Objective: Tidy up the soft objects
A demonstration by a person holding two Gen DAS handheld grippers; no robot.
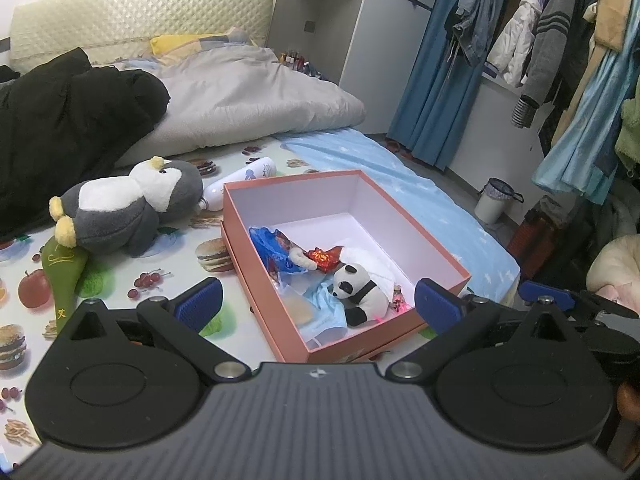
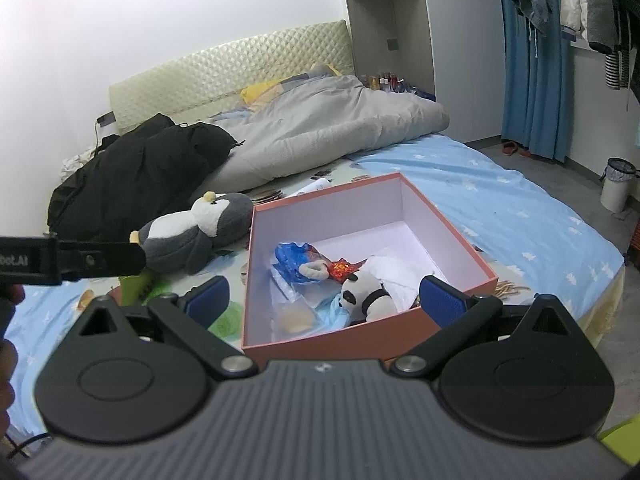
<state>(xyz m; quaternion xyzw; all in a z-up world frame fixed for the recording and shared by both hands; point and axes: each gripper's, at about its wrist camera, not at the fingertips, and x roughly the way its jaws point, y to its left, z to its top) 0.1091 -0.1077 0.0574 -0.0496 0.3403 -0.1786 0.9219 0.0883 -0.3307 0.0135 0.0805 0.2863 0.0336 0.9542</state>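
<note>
An open pink box point(image 1: 276, 300) point(image 2: 316, 340) sits on the bed. Inside lie a small panda plush point(image 1: 360, 292) point(image 2: 366, 294), a blue and red soft toy point(image 1: 280, 250) point(image 2: 298, 258), a light blue cloth point(image 1: 324, 312) and white fabric point(image 2: 396, 276). A grey and white penguin plush point(image 1: 128, 208) point(image 2: 192, 232) lies on the mat left of the box, over a green soft item point(image 1: 64, 276). My left gripper point(image 1: 318, 304) is open and empty above the box's near side. My right gripper point(image 2: 324, 298) is open and empty over the box.
A black coat point(image 1: 68, 120) point(image 2: 132, 176) and a grey duvet point(image 1: 248, 96) point(image 2: 328, 124) lie at the bed's far side. A white bottle point(image 1: 240, 184) lies behind the box. Clothes hang at the right point(image 1: 560, 40). A bin point(image 1: 494, 200) stands on the floor.
</note>
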